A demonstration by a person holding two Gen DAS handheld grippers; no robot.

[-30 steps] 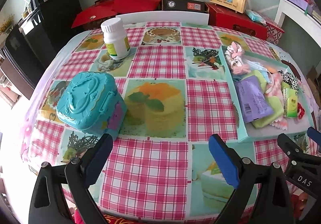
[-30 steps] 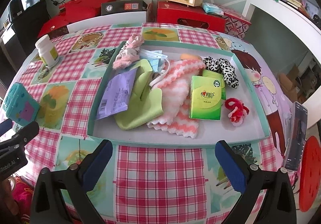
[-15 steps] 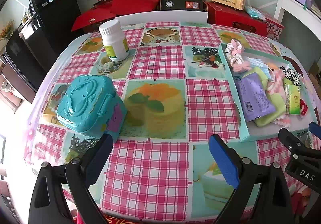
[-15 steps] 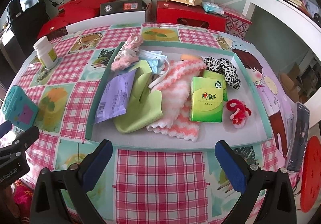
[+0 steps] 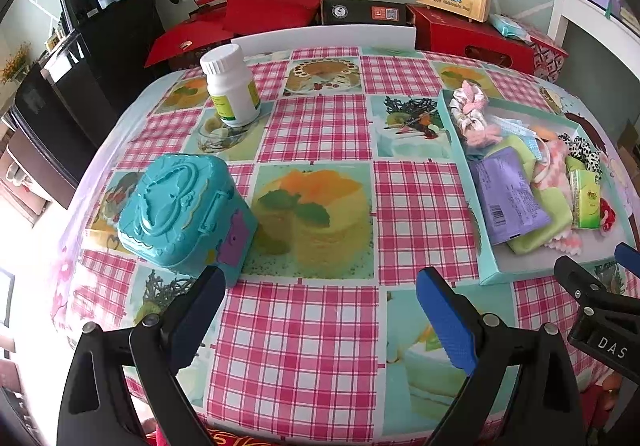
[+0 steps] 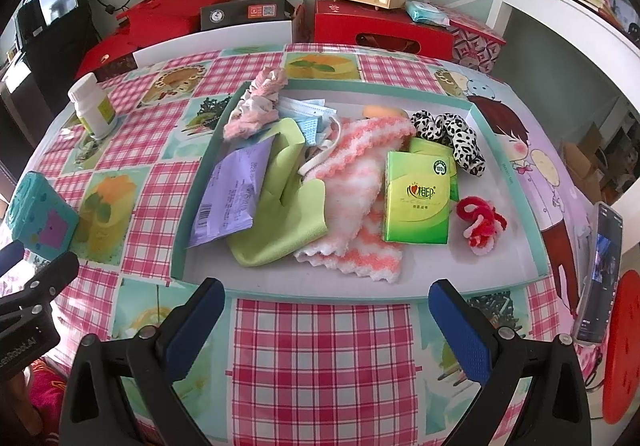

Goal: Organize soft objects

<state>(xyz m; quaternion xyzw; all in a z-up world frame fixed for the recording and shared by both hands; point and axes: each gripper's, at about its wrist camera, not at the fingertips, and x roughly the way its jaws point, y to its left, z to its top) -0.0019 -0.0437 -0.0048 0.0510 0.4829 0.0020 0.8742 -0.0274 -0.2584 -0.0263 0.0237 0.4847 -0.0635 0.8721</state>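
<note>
Shallow teal-rimmed cardboard tray (image 6: 516,182) on checked tablecloth (image 6: 320,346), holding: purple plastic packet (image 6: 230,192), light green cloth (image 6: 286,214), pink-and-white fluffy towel (image 6: 352,182), green tissue pack (image 6: 416,198), leopard-print scrunchie (image 6: 452,134), red-and-white scrunchie (image 6: 480,226). Left gripper (image 5: 316,306): jaws spread, empty, beside teal plastic toy case (image 5: 180,210). Right gripper (image 6: 326,310): jaws spread, empty, before tray's near rim.

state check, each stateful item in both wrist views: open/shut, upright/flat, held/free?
left gripper: open, empty
right gripper: open, empty
teal toy case: lid shut, on the tablecloth
white pill bottle: upright, capped
tray: on the table, holding the soft items
purple packet: flat, sealed, partly over the green cloth
green tissue pack: flat, free
</note>
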